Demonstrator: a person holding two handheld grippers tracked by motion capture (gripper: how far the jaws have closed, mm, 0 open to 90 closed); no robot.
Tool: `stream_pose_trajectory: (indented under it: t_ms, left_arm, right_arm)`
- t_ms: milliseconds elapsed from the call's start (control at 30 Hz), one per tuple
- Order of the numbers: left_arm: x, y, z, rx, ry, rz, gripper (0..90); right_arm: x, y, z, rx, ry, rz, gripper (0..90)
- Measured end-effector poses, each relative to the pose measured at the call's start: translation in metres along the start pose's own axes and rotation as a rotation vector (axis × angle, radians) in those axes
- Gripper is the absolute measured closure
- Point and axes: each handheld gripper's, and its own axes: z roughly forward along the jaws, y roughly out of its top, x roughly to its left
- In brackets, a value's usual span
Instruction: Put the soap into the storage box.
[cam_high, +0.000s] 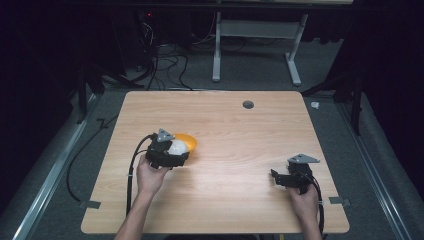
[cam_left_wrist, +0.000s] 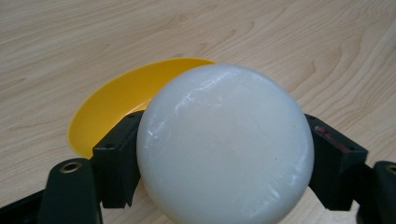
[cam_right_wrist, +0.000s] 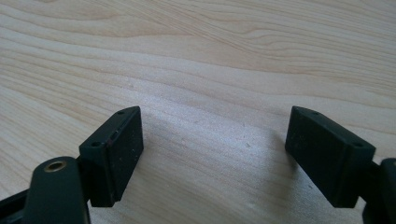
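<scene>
The left gripper (cam_high: 172, 154) sat toward the left of the wooden table (cam_high: 235, 130), its two black jaws pressed against the sides of a white bowl (cam_left_wrist: 225, 144) turned so that its rounded outside faced the gripper's camera. In the left gripper view the bowl bulged between the jaws, smooth, glossy and milky white, with faint streaky highlights across its dome and a soft shadow along its lower edge. The left jaw met the bowl's left flank and the right jaw its right flank, both in contact. Just beyond the jaws, behind and to the left of the white bowl, lay a yellow bowl (cam_left_wrist: 116, 100), shallow and bright, its open inside showing; whether the two bowls touched could not be told.

Well apart to the right, the right gripper (cam_high: 281, 180) was held low over bare wood. Its jaws stood wide apart with nothing between them but table grain.
</scene>
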Motion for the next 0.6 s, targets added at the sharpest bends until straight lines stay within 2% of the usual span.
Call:
stream_pose_trajectory:
  t_ms: [167,267,433,533,600]
  left_arm:
    - [0.006,0.004,0.004,-0.007,0.005,-0.024,24.5]
    - [0.009,0.006,0.008,0.012,0.036,-0.013,24.4]
    - [0.011,0.012,0.013,0.018,0.051,-0.008,24.4]
    - [0.014,0.014,0.017,0.009,0.051,-0.029,24.4]
    - [0.015,0.015,0.021,0.020,0.073,-0.025,24.4]
  right_arm:
    - [0.000,0.000,0.000,0.000,-0.001,0.000,20.2]
    - [0.000,0.000,0.000,0.000,0.000,-0.001,20.2]
    - [0.000,0.000,0.000,0.000,-0.001,0.000,20.3]
    - [0.000,0.000,0.000,0.000,0.000,0.000,20.2]
    - [0.000,0.000,0.000,0.001,0.000,-0.001,20.2]
